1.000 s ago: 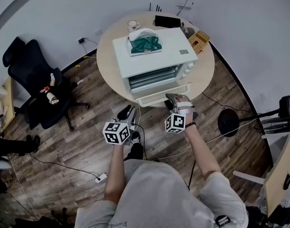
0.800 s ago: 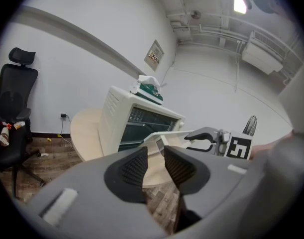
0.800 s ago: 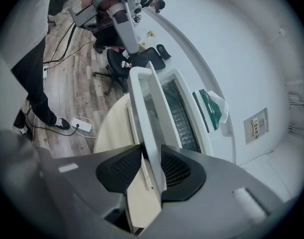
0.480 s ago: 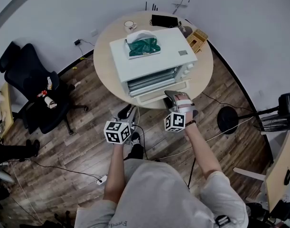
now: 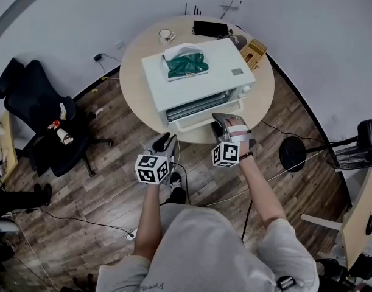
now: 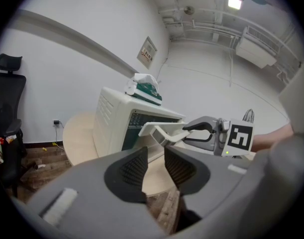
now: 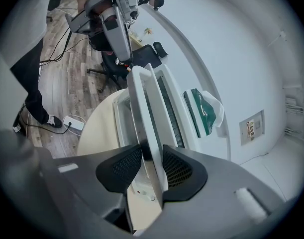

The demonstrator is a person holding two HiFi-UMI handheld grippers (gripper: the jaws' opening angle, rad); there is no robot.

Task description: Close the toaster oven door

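Note:
A white toaster oven (image 5: 198,72) stands on the round table (image 5: 137,72), and its door (image 5: 204,119) hangs partly open, tilted up from the bottom hinge. My right gripper (image 5: 225,123) is at the door's front edge. In the right gripper view the door (image 7: 142,103) runs between the jaws, and the right gripper (image 7: 152,166) is shut on that edge. My left gripper (image 5: 163,142) hangs lower left of the table, off the oven. The left gripper (image 6: 155,163) shows a narrow gap with nothing in it. From there the oven (image 6: 117,118) and door (image 6: 159,131) are ahead.
A green and white tissue pack (image 5: 186,62) lies on the oven. A cup (image 5: 167,34), a black device (image 5: 211,28) and a wooden box (image 5: 254,51) sit at the table's back. A black office chair (image 5: 39,114) stands left, and cables (image 5: 82,215) cross the wooden floor.
The door has swung up from lying nearly flat to a steeper tilt, with my right gripper on its edge moving up and towards the oven. The left gripper has barely moved.

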